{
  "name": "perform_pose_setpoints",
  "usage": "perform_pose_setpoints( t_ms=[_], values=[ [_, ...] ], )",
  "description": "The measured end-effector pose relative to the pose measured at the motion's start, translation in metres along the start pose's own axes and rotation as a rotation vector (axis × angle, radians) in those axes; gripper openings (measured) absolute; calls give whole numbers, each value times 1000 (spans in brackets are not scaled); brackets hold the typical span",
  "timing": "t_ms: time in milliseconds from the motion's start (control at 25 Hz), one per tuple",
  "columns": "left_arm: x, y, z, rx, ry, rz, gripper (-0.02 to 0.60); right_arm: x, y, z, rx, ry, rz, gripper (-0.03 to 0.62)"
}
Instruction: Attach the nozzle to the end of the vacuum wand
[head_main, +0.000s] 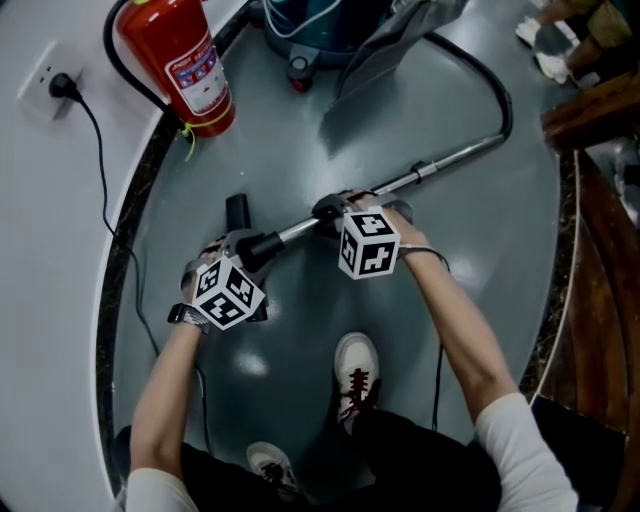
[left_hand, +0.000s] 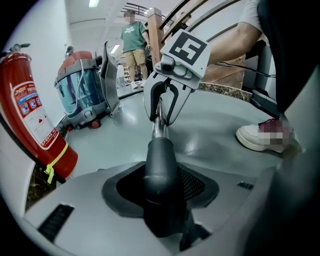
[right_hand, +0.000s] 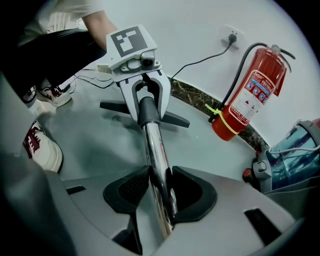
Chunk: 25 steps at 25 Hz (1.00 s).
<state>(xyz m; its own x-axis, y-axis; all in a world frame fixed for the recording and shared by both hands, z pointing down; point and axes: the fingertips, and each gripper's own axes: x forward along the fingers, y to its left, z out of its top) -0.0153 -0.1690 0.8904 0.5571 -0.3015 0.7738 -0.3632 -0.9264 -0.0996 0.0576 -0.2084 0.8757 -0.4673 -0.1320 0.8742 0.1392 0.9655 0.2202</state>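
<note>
left gripper (head_main: 247, 260): jaws closed on the black neck of the nozzle, pointing down and away from the person.
right gripper (head_main: 335, 212): jaws clamped on the chrome wand, one pad on each side of the tube, near its lower end.
wall socket (head_main: 48, 82): far left on the white wall, with a black plug in it; its cable (head_main: 100, 165) drops towards the floor edge.
left edge (head_main: 130, 215): a dark speckled border follows the curved wall and closes the grey floor on that side.
fire extinguisher (head_main: 185, 65): red, upright against the left edge, well apart from the nozzle.
nozzle (head_main: 238, 213): flat black head just above the left gripper; its neck lies in line with the wand's end and meets it.
wand (head_main: 440, 165): runs up and to the right from the grippers.
floor (head_main: 300, 140): bare stretch between extinguisher, wand and vacuum.
shoe (head_main: 357, 372): white, just below the wand.
vacuum (head_main: 320, 30): at the top, centre.
hose (head_main: 502, 105): black, loops from the vacuum to the wand's upper end.
right edge (head_main: 560, 300): speckled border, with brown woodwork (head_main: 590, 105) beyond.
</note>
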Motion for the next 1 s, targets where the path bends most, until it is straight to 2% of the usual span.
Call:
perform_pose_setpoints(
  t_ms=[160,360,520,600,800,920,1000],
  values=[
    [0,2,2,-28,-57,12,176,-3,-3,3,6,-16,-7,160],
    [1,1,3,-98,-73,-89,176,-5,-4,6,14,-38,-16,161],
    [5,-1,2,-107,-65,-111,176,-4,-2,6,6,-35,-12,160],
    [6,-2,2,-79,-54,-87,176,-4,0,5,6,-34,-11,160],
    [9,1,4,57,-18,20,176,-2,0,4,-1,-25,-13,156],
    [9,3,3,100,-8,65,176,-1,-1,4,-5,-22,-11,156],
    [10,2,2,102,-7,63,176,0,0,3,-8,-23,-7,156]
  ],
)
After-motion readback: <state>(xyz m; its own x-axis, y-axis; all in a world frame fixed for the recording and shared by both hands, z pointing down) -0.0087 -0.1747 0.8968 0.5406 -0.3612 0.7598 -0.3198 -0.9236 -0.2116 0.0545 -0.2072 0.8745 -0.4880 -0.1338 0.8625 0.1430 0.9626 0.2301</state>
